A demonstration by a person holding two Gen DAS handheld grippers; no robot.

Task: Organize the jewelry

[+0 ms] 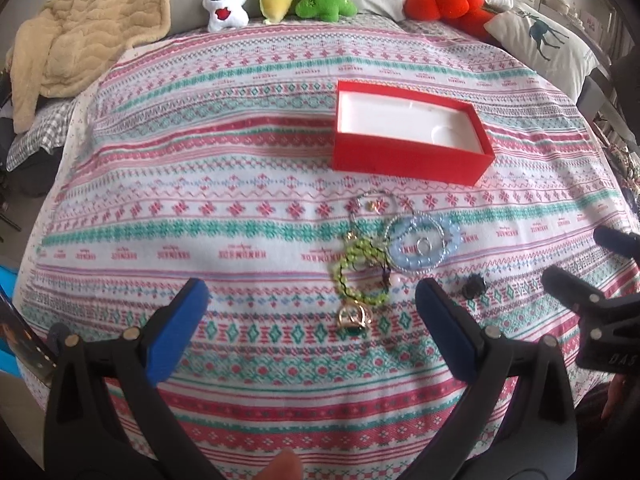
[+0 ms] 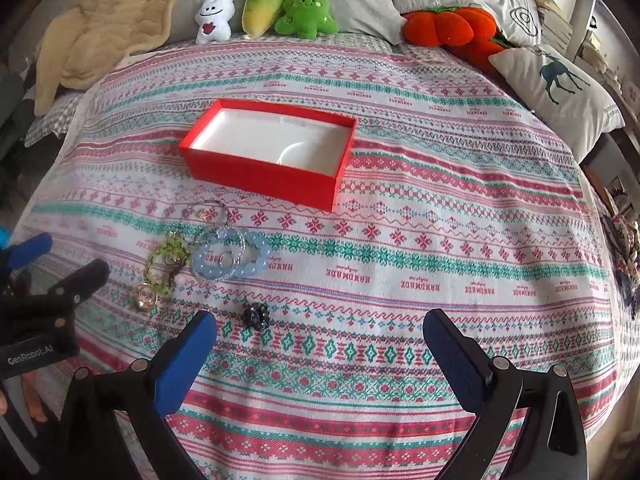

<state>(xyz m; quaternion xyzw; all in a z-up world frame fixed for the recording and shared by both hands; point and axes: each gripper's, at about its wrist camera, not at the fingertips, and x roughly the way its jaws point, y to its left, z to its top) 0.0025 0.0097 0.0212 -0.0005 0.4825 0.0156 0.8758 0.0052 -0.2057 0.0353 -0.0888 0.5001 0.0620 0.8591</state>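
A bed is seen covered by a knitted-pattern spread [image 1: 200, 184] in pink, teal and white bands. On it an open red cardboard box with a white moulded liner [image 1: 408, 132] is set, and nothing is seen inside it. Nearer the cameras, a small heap of jewelry is laid on the spread, apart from the box: a pale blue beaded bracelet [image 1: 424, 246] with a thin sparkling silver bangle [image 2: 219, 255] laid over it, a green beaded bracelet [image 1: 356, 276] touching its left edge, a gold ring with a dark green stone [image 1: 354, 318] at the near end, and a fine silver wire hoop [image 2: 204, 214] at the far end. A small dark faceted bead ornament [image 2: 256, 316] is set alone, just to the right of the heap.

The left gripper [image 1: 312, 300] is held low over the spread with its blue-padded fingers [image 1: 178, 332] spread wide; the green bracelet and gold ring are framed between them, and nothing is gripped or touched. The right gripper [image 2: 320, 326] is likewise held with its fingers [image 2: 186, 364] wide apart and empty, the dark ornament lying just ahead of its left finger.

Plush toys and pillows are lined along the far edge of the bed.
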